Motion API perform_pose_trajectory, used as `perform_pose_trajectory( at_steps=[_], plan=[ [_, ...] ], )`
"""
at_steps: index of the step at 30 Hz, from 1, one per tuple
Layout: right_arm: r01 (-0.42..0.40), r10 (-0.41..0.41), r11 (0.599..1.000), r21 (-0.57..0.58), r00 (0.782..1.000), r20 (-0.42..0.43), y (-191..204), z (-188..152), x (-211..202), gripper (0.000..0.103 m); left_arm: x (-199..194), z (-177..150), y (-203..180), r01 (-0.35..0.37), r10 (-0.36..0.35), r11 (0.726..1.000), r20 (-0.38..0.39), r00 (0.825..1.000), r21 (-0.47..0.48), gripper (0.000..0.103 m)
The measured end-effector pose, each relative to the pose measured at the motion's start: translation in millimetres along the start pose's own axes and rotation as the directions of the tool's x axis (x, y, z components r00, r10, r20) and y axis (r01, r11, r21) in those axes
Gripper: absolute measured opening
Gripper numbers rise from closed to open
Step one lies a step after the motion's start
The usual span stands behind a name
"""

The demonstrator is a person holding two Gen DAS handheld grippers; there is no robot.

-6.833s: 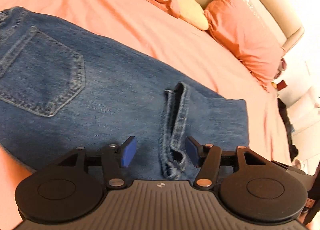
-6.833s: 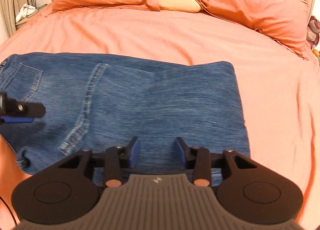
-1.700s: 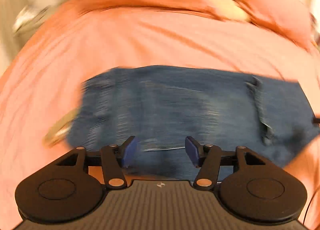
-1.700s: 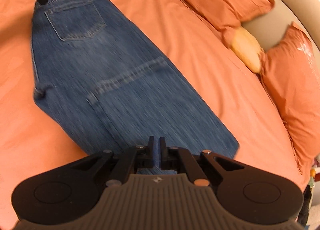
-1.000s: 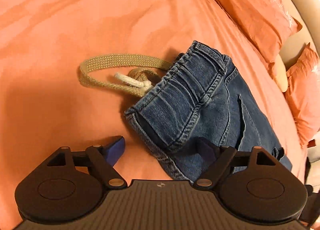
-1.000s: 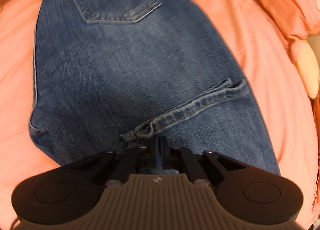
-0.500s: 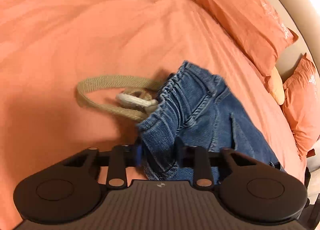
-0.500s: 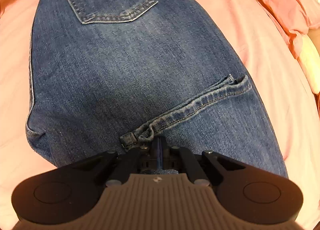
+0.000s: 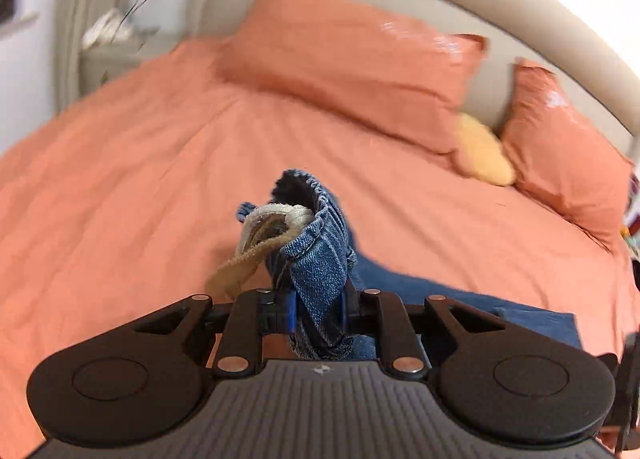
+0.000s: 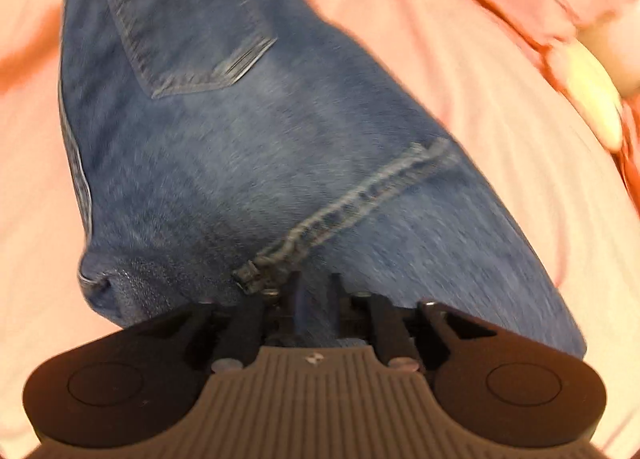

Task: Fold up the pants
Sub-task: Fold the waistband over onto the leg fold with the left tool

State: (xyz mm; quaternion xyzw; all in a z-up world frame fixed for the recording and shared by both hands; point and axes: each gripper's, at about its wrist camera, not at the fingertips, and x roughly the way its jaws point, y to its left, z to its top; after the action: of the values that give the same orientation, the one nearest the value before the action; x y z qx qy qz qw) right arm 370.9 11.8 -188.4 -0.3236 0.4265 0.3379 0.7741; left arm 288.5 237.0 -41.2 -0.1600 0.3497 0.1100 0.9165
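The blue jeans (image 10: 240, 159) lie on the orange bed cover (image 9: 120, 179), back pocket (image 10: 188, 23) up and a leg hem (image 10: 360, 195) folded across them. In the left wrist view my left gripper (image 9: 318, 307) is closing, its pads pressing on the bunched waistband (image 9: 320, 255), which is lifted off the bed. A tan woven belt (image 9: 240, 271) dangles from the waistband. The rest of the jeans (image 9: 460, 299) trail down to the right. My right gripper (image 10: 316, 291) sits low over the near edge of the denim. Its jaws are opening, with denim showing in the narrow gap.
Two orange pillows (image 9: 352, 71) (image 9: 568, 155) and a yellow cushion (image 9: 484, 155) lean on the beige headboard (image 9: 440, 3). A nightstand (image 9: 112, 55) with cables stands at the far left corner. The other gripper's edge (image 9: 630, 379) shows at the right border.
My left gripper shut on the waistband and raised it off the bed, swinging toward the pillows. My right gripper's jaws, shut before, now stand slightly apart.
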Motion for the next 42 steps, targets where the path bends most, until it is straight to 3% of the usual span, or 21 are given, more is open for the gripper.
perform_pose_trajectory(
  at_steps=[8, 12, 16, 19, 22, 25, 27, 29, 32, 35, 37, 40, 41, 42],
  plan=[
    [0.025, -0.038, 0.986, 0.162, 0.996, 0.079, -44.3, -68.5, -50.6, 0.024, -30.7, 24.5, -159.7, 0.0, -0.02, 0.973, 0.08, 0.997, 0.233, 0.021],
    [0.024, -0.05, 0.971, 0.239, 0.993, 0.103, -63.4, -106.8, -66.8, 0.024, -22.3, 14.5, -240.8, -0.016, -0.022, 0.93, 0.1, 0.995, 0.368, 0.021],
    [0.016, -0.059, 0.951, 0.31, 0.99, 0.128, -82.5, -145.4, -80.7, 0.024, 13.3, -8.5, -315.5, -0.019, -0.022, 0.886, 0.084, 0.996, 0.464, 0.02],
    [0.0, -0.056, 0.934, 0.357, 0.988, 0.145, -96.5, -171.1, -87.2, 0.024, 47.7, -35.7, -354.5, -0.002, -0.02, 0.866, 0.038, 0.999, 0.5, 0.02],
    [-0.01, -0.051, 0.919, 0.393, 0.988, 0.145, -106.6, -193.9, -85.7, 0.024, 87.3, -72.6, -386.9, 0.056, -0.028, 0.847, -0.062, 0.998, 0.528, 0.02],
    [-0.022, -0.036, 0.906, 0.422, 0.991, 0.129, -116.7, -216.7, -79.3, 0.024, 113.1, -117.9, -410.5, 0.124, -0.039, 0.805, -0.157, 0.987, 0.58, 0.02],
    [-0.032, -0.022, 0.902, 0.431, 0.993, 0.119, -120.5, -227.9, -73.9, 0.024, 128.8, -143.0, -420.1, 0.181, -0.042, 0.78, -0.238, 0.97, 0.599, 0.02],
    [-0.036, -0.014, 0.901, 0.432, 0.994, 0.112, -123.6, -235.8, -69.7, 0.024, 147.4, -164.4, -421.5, 0.242, -0.033, 0.768, -0.341, 0.939, 0.593, 0.022],
    [-0.061, 0.01, 0.892, 0.448, 0.993, 0.116, -128.1, -241.7, -65.2, 0.024, 167.9, -175.6, -413.2, 0.308, -0.066, 0.778, -0.415, 0.907, 0.548, 0.03],
    [-0.09, 0.034, 0.877, 0.471, 0.991, 0.127, -132.3, -243.9, -63.2, 0.024, 178.8, -166.0, -400.2, 0.404, -0.162, 0.805, -0.495, 0.854, 0.435, 0.052],
    [-0.103, 0.043, 0.869, 0.485, 0.99, 0.134, -135.2, -242.6, -64.5, 0.024, 178.3, -155.4, -389.3, 0.443, -0.217, 0.817, -0.514, 0.83, 0.369, 0.059],
    [-0.104, 0.035, 0.867, 0.487, 0.988, 0.149, -134.8, -231.7, -75.6, 0.028, 167.7, -139.3, -371.0, 0.518, -0.308, 0.807, -0.546, 0.779, 0.284, 0.063],
    [-0.103, 0.029, 0.864, 0.493, 0.987, 0.156, -135.4, -228.0, -80.3, 0.03, 161.5, -133.1, -363.2, 0.536, -0.332, 0.799, -0.546, 0.77, 0.271, 0.063],
    [-0.108, 0.026, 0.859, 0.501, 0.985, 0.168, -136.9, -223.4, -85.3, 0.03, 154.3, -126.6, -355.5, 0.542, -0.342, 0.793, -0.533, 0.774, 0.278, 0.064]
  ],
)
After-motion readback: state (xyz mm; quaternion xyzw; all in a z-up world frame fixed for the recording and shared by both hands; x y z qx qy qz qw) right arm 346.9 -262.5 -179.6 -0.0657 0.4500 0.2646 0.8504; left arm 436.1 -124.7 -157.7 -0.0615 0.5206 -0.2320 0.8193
